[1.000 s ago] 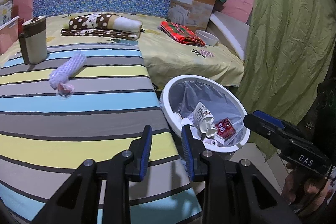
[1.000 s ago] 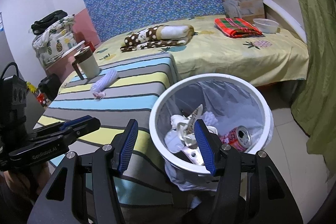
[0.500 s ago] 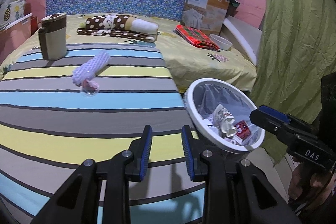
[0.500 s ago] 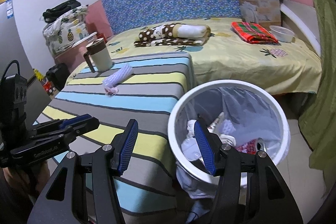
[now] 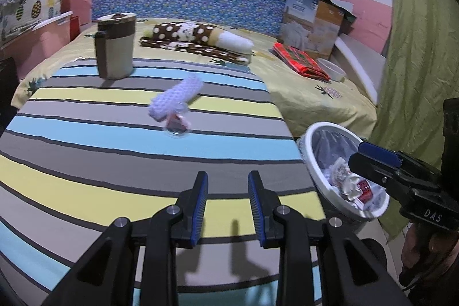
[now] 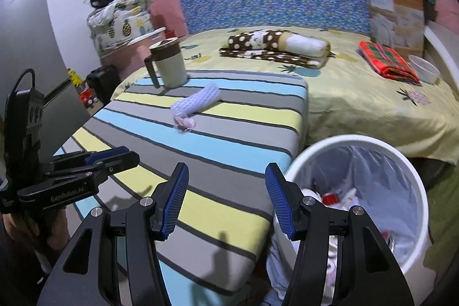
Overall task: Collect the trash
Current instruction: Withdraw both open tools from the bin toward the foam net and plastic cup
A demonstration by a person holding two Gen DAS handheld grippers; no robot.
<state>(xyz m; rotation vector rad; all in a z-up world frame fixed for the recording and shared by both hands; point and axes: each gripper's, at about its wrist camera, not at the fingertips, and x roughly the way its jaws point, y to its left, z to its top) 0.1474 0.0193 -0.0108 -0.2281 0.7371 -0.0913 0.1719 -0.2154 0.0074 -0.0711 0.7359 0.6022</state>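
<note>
Left gripper (image 5: 226, 202) — jaws parted, nothing between them, poised over the near edge of the striped worktop (image 5: 86, 162). Right gripper (image 6: 226, 201) — jaws wide, empty, at the worktop's near right corner beside the bin.

Trash bin (image 6: 413, 171) — white, lined, on the floor just right of the worktop; already holds crumpled paper, wrappers and a red can.

Foam-net sleeve (image 5: 175, 98) — pale, with a pinkish scrap at its near end; lies mid-worktop, well apart from both grippers. Judged the last loose piece of trash to collect.

Lidded mug (image 5: 115, 46) — upright at the far left; probably not trash.

Bed (image 6: 358, 96) — beyond, with folded cloths and a box.
</note>
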